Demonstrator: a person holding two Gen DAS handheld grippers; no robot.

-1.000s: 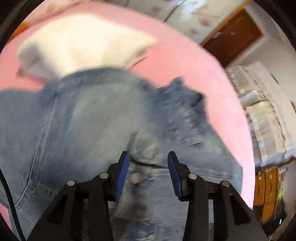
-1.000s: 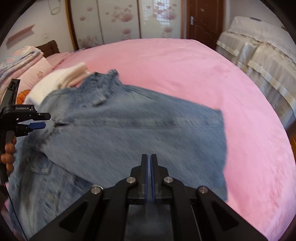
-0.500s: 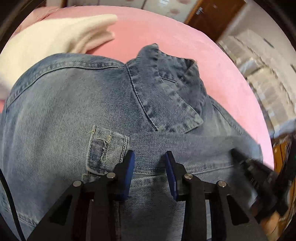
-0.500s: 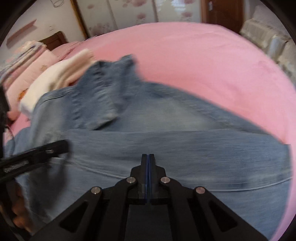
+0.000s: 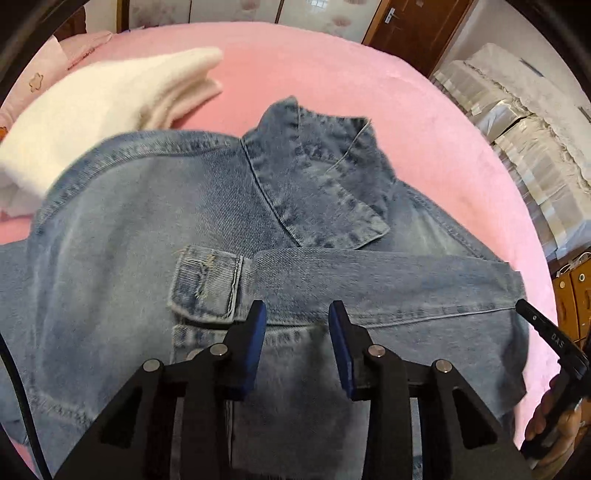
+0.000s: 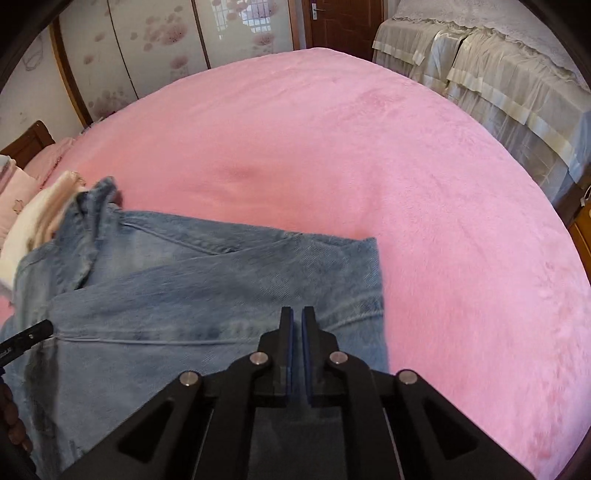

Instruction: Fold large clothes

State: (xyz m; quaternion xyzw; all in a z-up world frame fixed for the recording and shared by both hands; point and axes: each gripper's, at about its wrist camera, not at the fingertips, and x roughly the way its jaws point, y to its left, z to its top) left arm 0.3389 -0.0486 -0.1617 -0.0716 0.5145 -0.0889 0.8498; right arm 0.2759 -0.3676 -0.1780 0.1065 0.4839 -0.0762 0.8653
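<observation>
A blue denim jacket lies on the pink bed, collar pointing away, with one sleeve folded across its back and the cuff just ahead of my left gripper. The left gripper is open and empty above the sleeve. In the right wrist view the jacket fills the lower left. My right gripper hovers over the jacket near its right edge, its fingers almost together with a thin gap and nothing between them. The right gripper's finger also shows in the left wrist view.
A folded white garment lies on the bed at the far left, touching the jacket's shoulder. Pink pillows sit behind it. A covered sofa stands off the bed's right side, with wardrobe doors and a brown door beyond.
The sleeve has been laid across the jacket's back. My right gripper moved right, to the jacket's right edge. The left gripper stayed open and pulled back slightly.
</observation>
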